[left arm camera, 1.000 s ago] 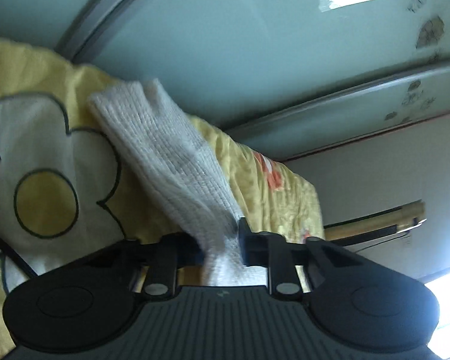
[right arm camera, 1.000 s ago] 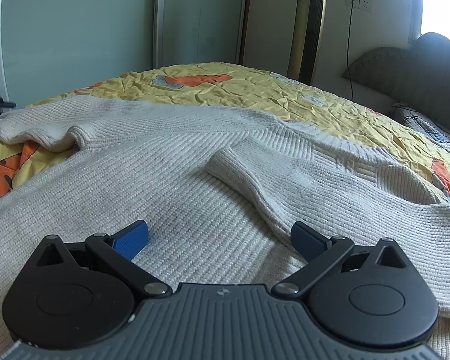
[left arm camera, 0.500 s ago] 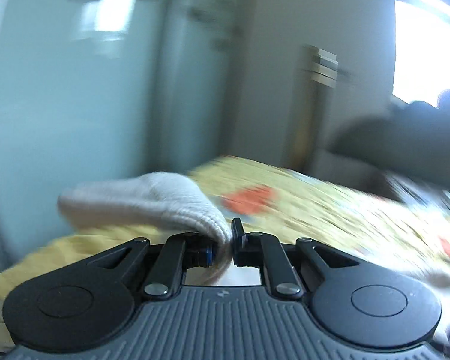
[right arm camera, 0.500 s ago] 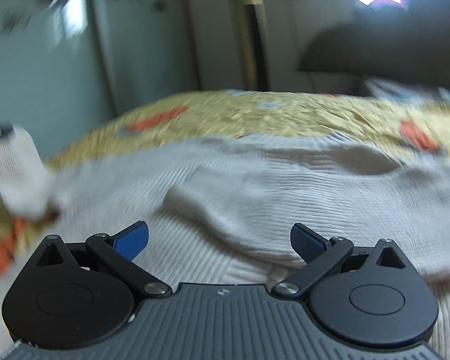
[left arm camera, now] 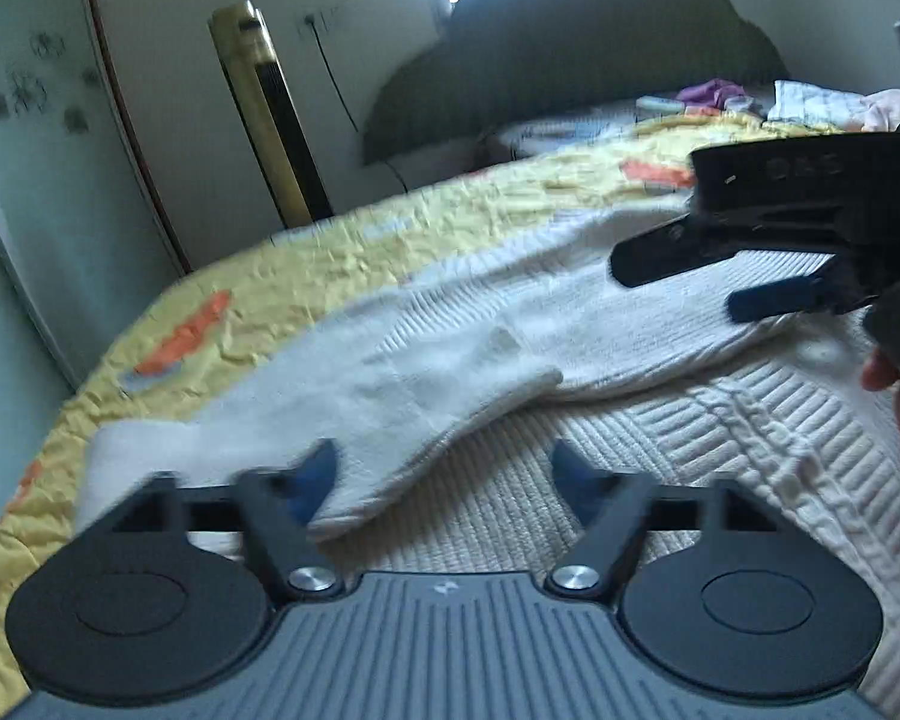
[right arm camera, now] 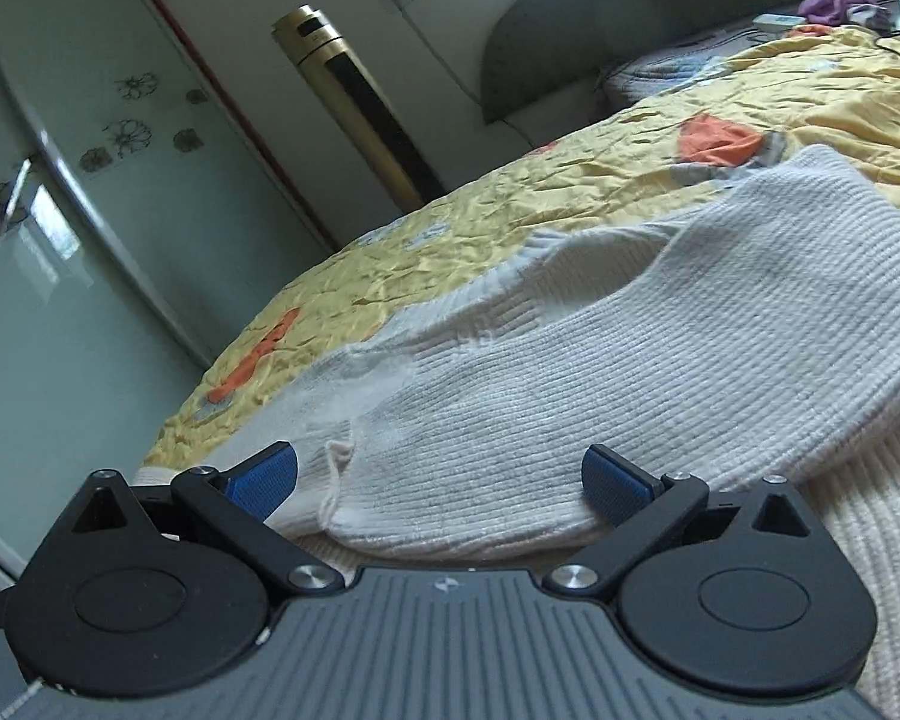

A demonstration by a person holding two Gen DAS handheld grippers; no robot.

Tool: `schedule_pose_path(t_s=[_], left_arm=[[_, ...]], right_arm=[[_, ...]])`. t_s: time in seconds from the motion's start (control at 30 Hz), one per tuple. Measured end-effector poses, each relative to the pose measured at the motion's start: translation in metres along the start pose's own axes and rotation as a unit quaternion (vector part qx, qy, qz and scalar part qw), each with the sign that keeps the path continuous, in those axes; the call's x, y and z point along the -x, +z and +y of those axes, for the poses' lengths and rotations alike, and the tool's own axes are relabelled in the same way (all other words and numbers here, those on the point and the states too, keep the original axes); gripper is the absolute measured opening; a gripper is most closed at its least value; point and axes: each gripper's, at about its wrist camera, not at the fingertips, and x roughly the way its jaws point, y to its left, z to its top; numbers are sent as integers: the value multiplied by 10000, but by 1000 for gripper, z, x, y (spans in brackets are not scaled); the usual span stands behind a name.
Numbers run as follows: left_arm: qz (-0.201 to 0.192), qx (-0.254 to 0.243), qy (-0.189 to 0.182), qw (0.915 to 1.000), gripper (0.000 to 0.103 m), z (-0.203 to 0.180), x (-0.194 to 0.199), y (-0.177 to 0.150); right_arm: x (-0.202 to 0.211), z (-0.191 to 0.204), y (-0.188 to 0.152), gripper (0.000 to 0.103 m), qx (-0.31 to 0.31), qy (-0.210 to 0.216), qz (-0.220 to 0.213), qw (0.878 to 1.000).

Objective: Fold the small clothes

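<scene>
- On the bed [left arm camera: 342, 252], over its yellow quilt, the cream knit sweater [left arm camera: 750, 450] lies spread flat, and one sleeve [left arm camera: 426, 384] is laid across its body toward the middle.
- My left gripper [left arm camera: 444, 480] has its jaws opening; the sleeve's cuff end lies just by the left pad, but nothing is pinched between the pads.
- My right gripper [right arm camera: 438, 480] stands wide above the same sleeve, its blue pads to either side of the knit and not pressing on it; in the left view it hovers over the sweater's far part.
- As I judge it, the first sleeve fold is in place. The other sleeve is not visible to me, so I cannot say whether it is folded; the body still looks unfolded.
- Edges: the bed's corner drops off to my left, with the sleeve cuff fairly near it, so I would keep later folds drawn inward.
- Open room: bare quilt runs beyond the sweater toward the headboard [left arm camera: 570, 48]. A gold tower fan [right arm camera: 360, 96] and the glass wardrobe door [right arm camera: 90, 192] stand off the bed, well apart from my work.
- Other small clothes [left arm camera: 810, 99] sit heaped near the headboard, presumably still to do.
</scene>
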Motion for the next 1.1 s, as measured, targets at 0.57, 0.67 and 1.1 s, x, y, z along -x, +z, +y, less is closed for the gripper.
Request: schedule_pose_path(t_s=[0.57,0.67,1.1], left_arm=[[516,688,394,9955,87,26,-5,-18],[515,697,443,9953,89,26,-6,-20],[518,945,567,9926,90,31,-3,-23]], right_arm=[[-60,26,13,74,-1009,1636,1411,9712],[-72,39,16,75,-821,1661,1493,9713],[-82,49,28,10,-312,1045,985,9891]])
